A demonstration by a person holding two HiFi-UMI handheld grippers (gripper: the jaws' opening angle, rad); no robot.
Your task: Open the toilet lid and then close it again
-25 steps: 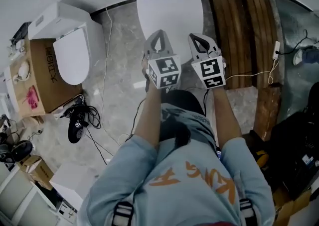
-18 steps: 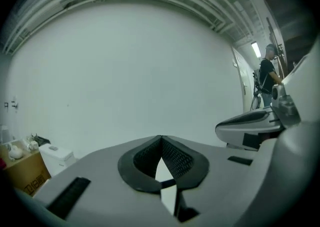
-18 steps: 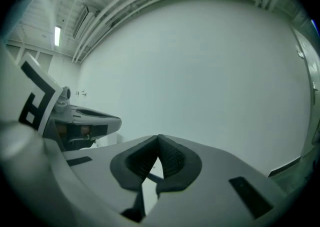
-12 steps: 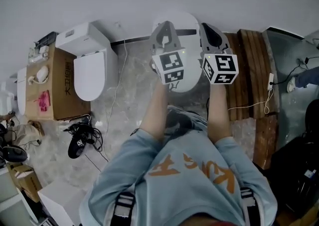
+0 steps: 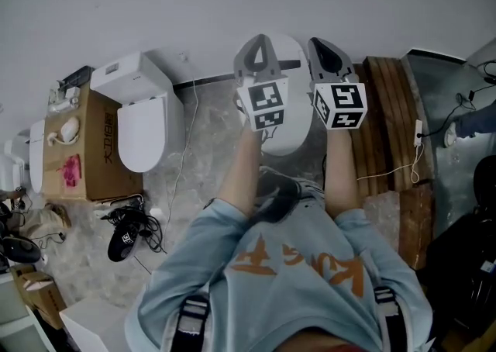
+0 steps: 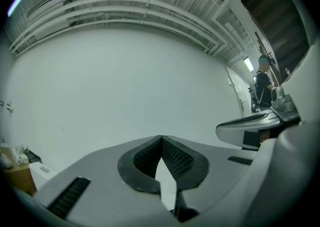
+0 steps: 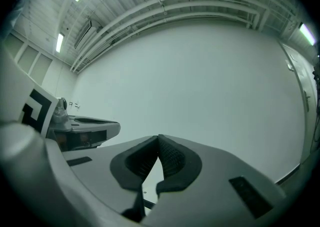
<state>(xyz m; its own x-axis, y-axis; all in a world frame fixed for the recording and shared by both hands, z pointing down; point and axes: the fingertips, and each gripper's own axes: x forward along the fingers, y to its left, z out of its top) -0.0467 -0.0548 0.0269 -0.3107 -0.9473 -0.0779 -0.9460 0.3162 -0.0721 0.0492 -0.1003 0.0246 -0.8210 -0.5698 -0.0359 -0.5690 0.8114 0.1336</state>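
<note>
**Holding both tongs high and shut, above a lid that lies down**

Both tools point level at the bare wall (image 5: pixel 155 1), side by side and a little apart. The left tongs (image 5: pixel 260 42) are shut: the ribbed pads (image 6: pixel 176 159) meet at the tip with nothing between them. The right tongs (image 5: pixel 319 44) are the same, pads (image 7: pixel 170 158) together and empty. Each gripper view shows only wall and ceiling past the tips, so neither tool is near anything to grasp.

Below and between the person's forearms sits the toilet, its white lid (image 5: pixel 298 129) facing up and, as far as I can judge from above, lying down flat. The tongs are well above it and do not touch it. The lid's back end lies under the tools and its near edge is towards the person.

I take the lid for a stiff plastic shell, light but smooth and slippery, hinged at the wall end. The place to take it is the front lip, farthest from the hinge: open one pair, slip a jaw under the rim and pinch the edge, or hook shut tips beneath it and lift. Flat glossy faces give ribbed pads little bite. It may drop if let go early, so coming down it wants guiding.

Farther out, a second toilet (image 5: pixel 143 129) stands to the left beside a cardboard box (image 5: pixel 81 164), with wooden planks (image 5: pixel 391 102) on the floor (image 5: pixel 198 157) to the right.
</note>
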